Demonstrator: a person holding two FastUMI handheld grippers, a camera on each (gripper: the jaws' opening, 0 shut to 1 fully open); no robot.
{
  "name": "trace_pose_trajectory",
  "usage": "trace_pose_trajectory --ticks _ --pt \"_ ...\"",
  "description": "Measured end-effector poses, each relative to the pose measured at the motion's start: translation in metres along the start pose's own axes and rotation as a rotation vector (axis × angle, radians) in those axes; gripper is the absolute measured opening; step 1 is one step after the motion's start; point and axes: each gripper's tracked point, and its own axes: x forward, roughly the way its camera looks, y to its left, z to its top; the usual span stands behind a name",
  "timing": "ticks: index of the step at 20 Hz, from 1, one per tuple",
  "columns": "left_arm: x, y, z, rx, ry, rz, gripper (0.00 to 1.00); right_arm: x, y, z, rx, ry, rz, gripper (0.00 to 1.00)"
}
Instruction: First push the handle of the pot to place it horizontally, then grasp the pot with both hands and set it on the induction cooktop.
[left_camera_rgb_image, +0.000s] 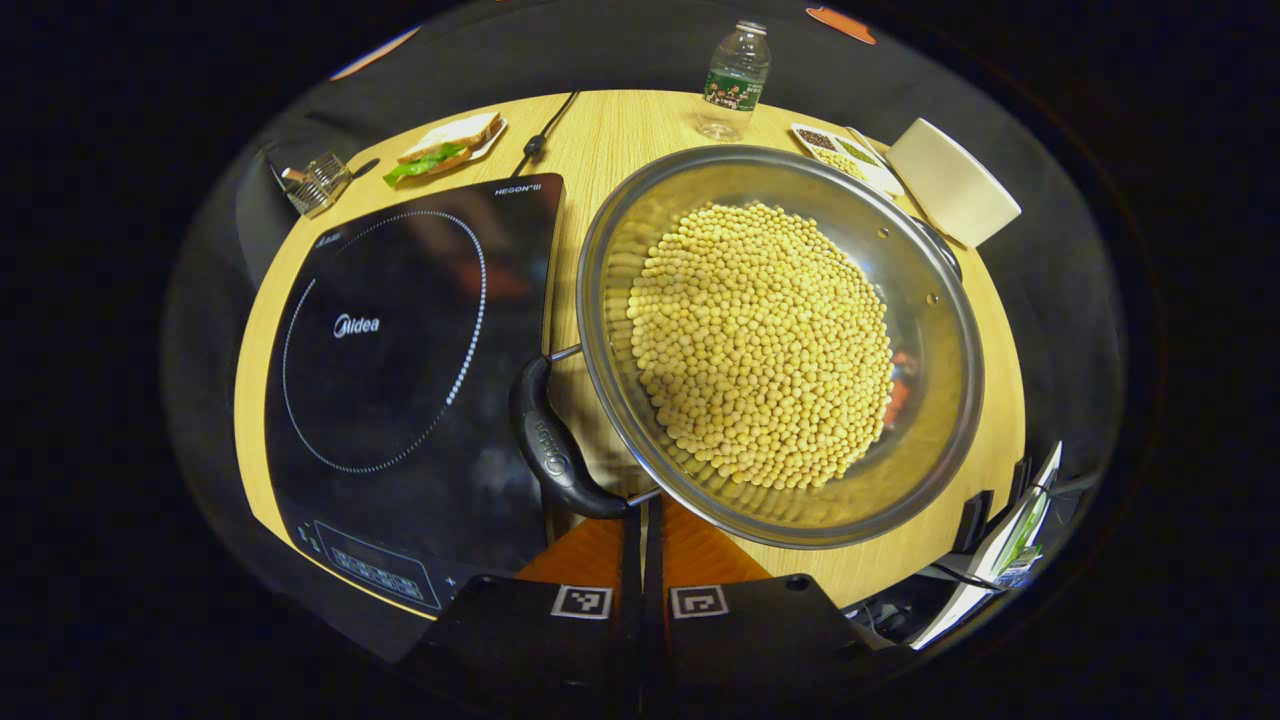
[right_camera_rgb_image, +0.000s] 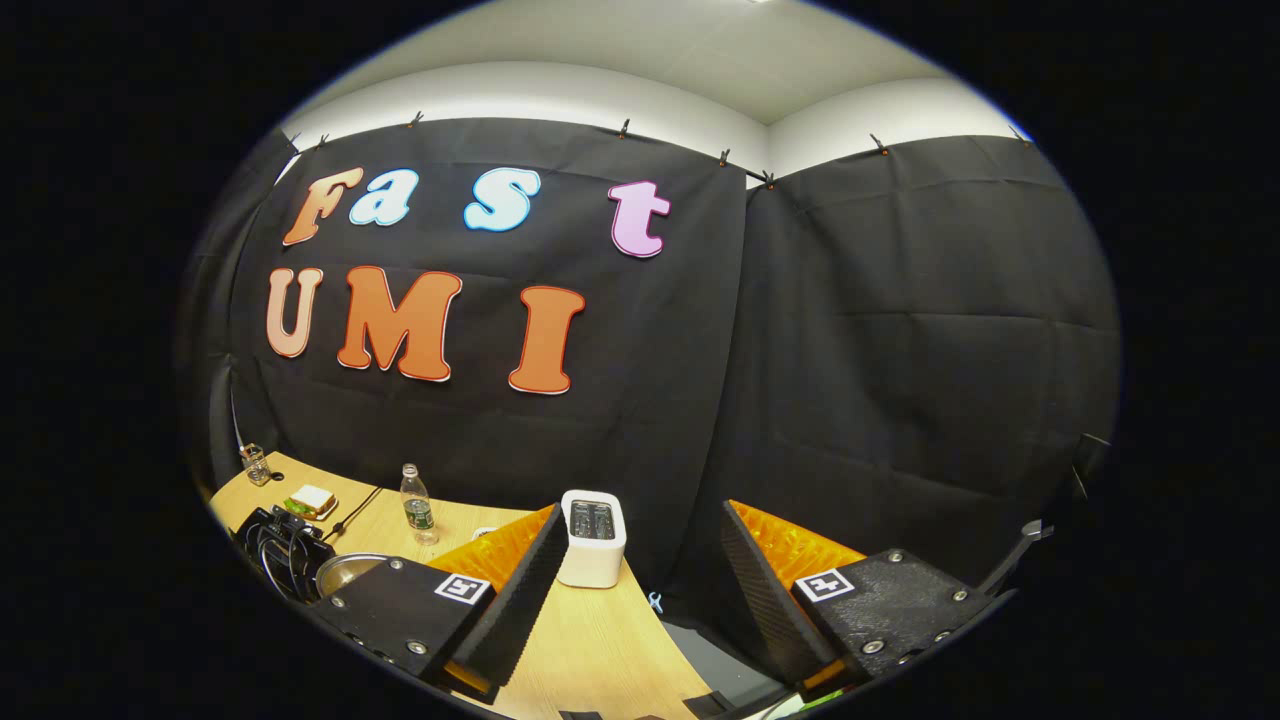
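Note:
A steel pot (left_camera_rgb_image: 930, 330) heaped with yellow beans sits on the wooden table, right of the black induction cooktop (left_camera_rgb_image: 390, 350). Its black side handle (left_camera_rgb_image: 550, 445) lies on the near left of the rim, over the cooktop's right edge. My left gripper (left_camera_rgb_image: 641, 508) is shut, its tips just right of the handle's near end, beside the thin wire bracket; nothing shows between the fingers. A second dark handle (left_camera_rgb_image: 942, 248) sits on the far right rim. My right gripper (right_camera_rgb_image: 642, 515) stands open, raised above the table and aimed at the booth wall, with the pot's rim (right_camera_rgb_image: 345, 568) low at its left.
Along the table's far side stand a water bottle (left_camera_rgb_image: 735, 80), a sandwich plate (left_camera_rgb_image: 450, 145), a small glass holder (left_camera_rgb_image: 315, 182), a divided dish of grains (left_camera_rgb_image: 845, 152) and a white toaster (left_camera_rgb_image: 955, 182). A power cord (left_camera_rgb_image: 540, 140) runs behind the cooktop. Papers lie at the near right edge (left_camera_rgb_image: 1015, 540).

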Motion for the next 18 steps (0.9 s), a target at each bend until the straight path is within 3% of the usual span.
trace_pose_trajectory --ticks 7,18 --pt "-0.003 0.017 0.025 0.103 -0.061 0.044 0.07 0.006 0.028 -0.015 -0.002 0.052 0.039 0.95" --pt "0.009 0.014 0.063 0.116 -0.183 -0.045 0.08 0.018 0.089 -0.031 -0.006 0.122 0.148 0.95"
